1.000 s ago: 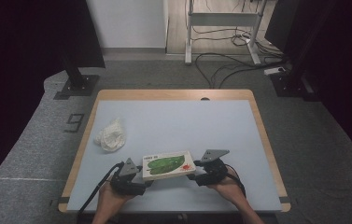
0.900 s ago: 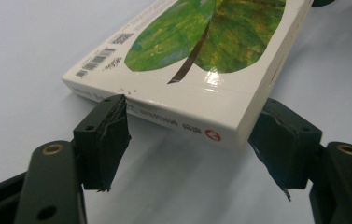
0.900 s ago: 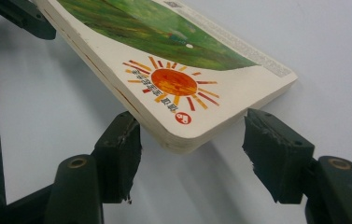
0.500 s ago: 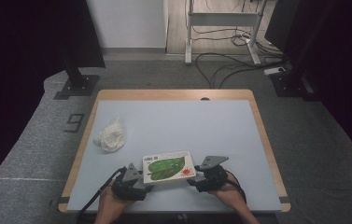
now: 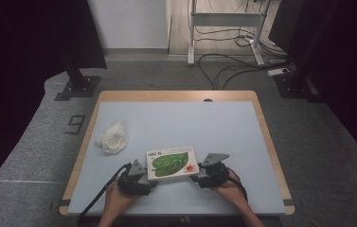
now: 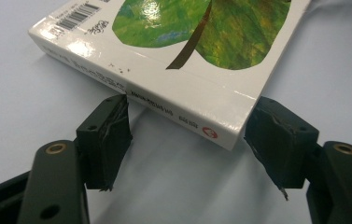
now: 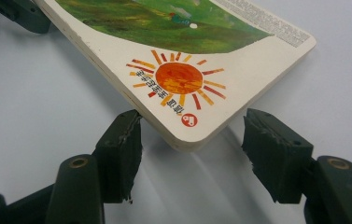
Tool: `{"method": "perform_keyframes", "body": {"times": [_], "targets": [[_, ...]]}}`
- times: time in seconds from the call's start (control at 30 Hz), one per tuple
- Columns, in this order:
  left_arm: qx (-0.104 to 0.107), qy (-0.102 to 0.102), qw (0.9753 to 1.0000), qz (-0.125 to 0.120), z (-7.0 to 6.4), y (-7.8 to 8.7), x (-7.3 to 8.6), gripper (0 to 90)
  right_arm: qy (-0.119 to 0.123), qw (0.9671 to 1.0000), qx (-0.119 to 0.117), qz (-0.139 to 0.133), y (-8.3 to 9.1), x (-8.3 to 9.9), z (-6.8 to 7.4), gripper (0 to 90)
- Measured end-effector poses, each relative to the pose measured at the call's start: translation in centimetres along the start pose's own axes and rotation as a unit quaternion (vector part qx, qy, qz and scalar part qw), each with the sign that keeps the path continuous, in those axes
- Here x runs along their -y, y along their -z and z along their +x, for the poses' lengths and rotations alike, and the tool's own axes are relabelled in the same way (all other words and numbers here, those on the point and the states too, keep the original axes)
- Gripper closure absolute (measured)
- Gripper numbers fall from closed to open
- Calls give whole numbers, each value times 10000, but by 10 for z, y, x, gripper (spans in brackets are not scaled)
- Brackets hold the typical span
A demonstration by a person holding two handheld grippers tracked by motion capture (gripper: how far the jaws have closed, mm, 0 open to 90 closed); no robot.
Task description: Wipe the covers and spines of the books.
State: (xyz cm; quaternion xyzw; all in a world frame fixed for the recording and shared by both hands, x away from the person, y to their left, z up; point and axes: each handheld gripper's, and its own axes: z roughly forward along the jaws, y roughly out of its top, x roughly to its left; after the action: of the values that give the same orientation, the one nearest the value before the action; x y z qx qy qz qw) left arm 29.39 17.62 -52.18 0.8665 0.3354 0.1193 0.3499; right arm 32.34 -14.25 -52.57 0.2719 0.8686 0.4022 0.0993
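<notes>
A board book (image 5: 172,163) with a green leaf on its white cover lies near the table's front edge. My left gripper (image 5: 148,177) is at its near left corner. In the left gripper view the spine corner of the book (image 6: 187,37) sits between the wide-apart jaws of this gripper (image 6: 190,126), and both pads touch or nearly touch it. My right gripper (image 5: 197,174) is at the near right corner. In the right gripper view the corner of the book (image 7: 164,46) with the orange sun (image 7: 179,78) points in between the spread jaws of that gripper (image 7: 194,140).
A crumpled white wad (image 5: 113,137) lies on the left of the pale blue table (image 5: 190,123), beyond the book. The tabletop has a wooden rim (image 5: 266,142). Dark floor, stands and cables surround it.
Both hands and the book dipped slightly toward the near edge, then came back. The jaws stay spread at the book's two near corners.
</notes>
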Motion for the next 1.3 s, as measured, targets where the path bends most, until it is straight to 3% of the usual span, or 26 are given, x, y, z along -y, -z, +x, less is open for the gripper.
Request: {"method": "perform_keyframes", "body": {"times": [0.2,0.47,0.77,0.93,1.17,1.3], "targets": [[-42,-71,10000,-14,3,-3,-1,333,-20,10000,77,-15,-7,0,-7,368],[-33,-144,9999,7,2,-2,-1,331,89,9999,77,-46,-7,1,-5,347],[-6,-303,9995,26,5,7,0,199,85,9999,74,-131,1,6,-7,312],[-222,-340,9991,133,11,13,-1,135,76,9996,182,-183,11,9,-12,246],[-306,-278,9991,109,23,22,-2,49,67,9995,295,-98,23,18,-19,125],[-253,-96,9996,5,35,28,-3,49,23,9990,455,-12,31,25,-24,79]]}}
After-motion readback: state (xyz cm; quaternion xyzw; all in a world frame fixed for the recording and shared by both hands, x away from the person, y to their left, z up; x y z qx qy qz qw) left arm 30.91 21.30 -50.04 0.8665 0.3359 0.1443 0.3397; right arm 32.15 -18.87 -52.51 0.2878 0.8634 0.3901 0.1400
